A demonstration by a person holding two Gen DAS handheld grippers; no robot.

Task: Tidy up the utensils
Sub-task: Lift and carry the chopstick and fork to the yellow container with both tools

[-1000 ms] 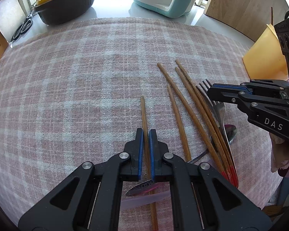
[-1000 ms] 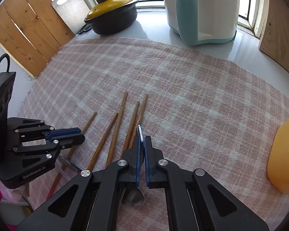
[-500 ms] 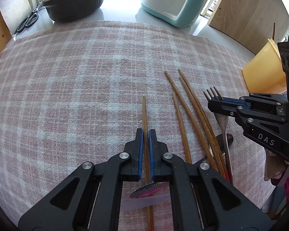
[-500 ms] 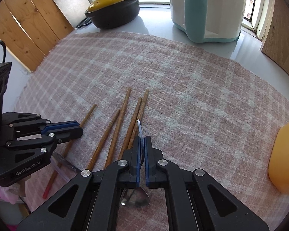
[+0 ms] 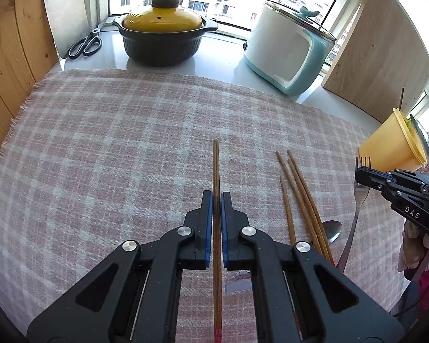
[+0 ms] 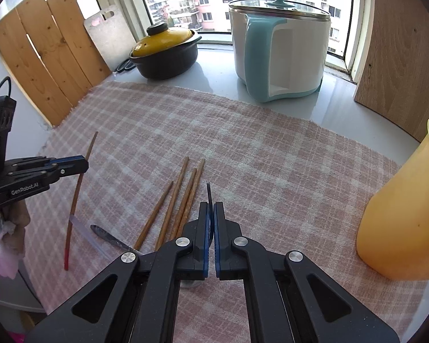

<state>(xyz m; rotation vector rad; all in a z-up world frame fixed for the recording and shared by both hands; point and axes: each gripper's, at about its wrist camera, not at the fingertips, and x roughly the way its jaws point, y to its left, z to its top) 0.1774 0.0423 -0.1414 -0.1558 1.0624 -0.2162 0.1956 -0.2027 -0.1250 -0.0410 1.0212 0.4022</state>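
**Two grippers lift a chopstick and a fork off the checked cloth**

The left gripper [image 5: 216,200] is clamped on a single chopstick [image 5: 216,165], which runs straight down the slot between its blue pads and juts out ahead of the tips; its red-tipped end shows low between the black arms. From the right wrist view the stick hangs tilted, clear of the checked cloth [image 5: 100,143]. The right gripper [image 6: 210,208] is clenched on a fork [image 5: 363,163], held edge-on between the pads: the tines stand just above the fingertips, while the handle trails down behind toward the cloth.

Four loose chopsticks [image 6: 180,197] lie fanned on the cloth between the two grippers, with a spoon [image 5: 333,230] partly under them and a knife [image 6: 108,237] near the table edge. A yellow cup [image 6: 400,217], with one stick already standing in it, sits at the right edge of the cloth, well apart from the left gripper and nearer the right.

The step in hand appears to be carrying both pieces to that cup. To do it well, each should likely be tipped upright before the pads release, and brought over the rim one at a time, so that the long overhanging ends do not catch the cup or the other gripper.
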